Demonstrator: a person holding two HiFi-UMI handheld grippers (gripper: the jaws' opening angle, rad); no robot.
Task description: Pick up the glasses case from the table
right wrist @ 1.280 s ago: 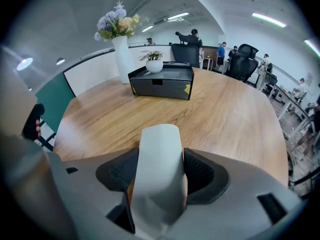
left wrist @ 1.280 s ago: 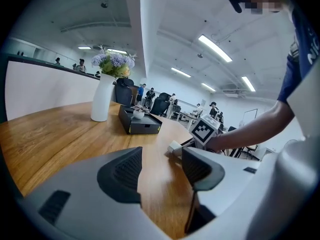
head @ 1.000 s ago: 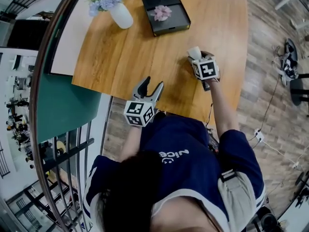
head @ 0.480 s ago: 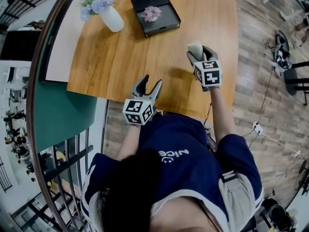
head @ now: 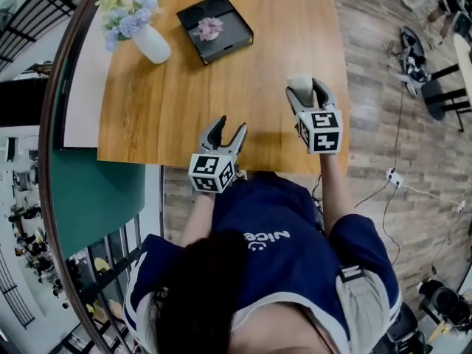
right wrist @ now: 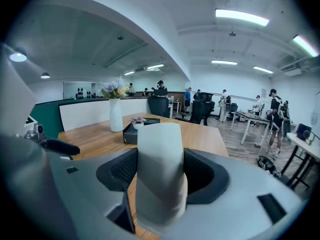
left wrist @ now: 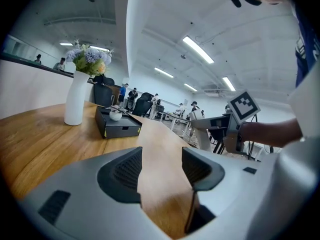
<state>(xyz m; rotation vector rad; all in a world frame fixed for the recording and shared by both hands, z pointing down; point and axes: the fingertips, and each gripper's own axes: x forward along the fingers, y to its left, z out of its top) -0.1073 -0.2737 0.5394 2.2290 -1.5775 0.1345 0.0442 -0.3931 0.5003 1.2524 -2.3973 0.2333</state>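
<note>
The glasses case is a pale grey oblong box held lengthwise between the jaws of my right gripper, whose pads press on both its sides. In the head view the glasses case hangs above the wooden table near its right front corner, in my right gripper. My left gripper is over the table's front edge, open and empty. In the left gripper view, only bare wood shows between the jaws of my left gripper, and the right gripper with the glasses case shows at the right.
A black tray with a small pink flower stands at the table's far middle. A white vase of flowers stands left of it. A teal partition and a railing lie left of the table. Office desks and people fill the room beyond.
My right gripper has lifted the glasses case up off the table. My left gripper has shifted only slightly. The head view has swung, so the table sits further left.
</note>
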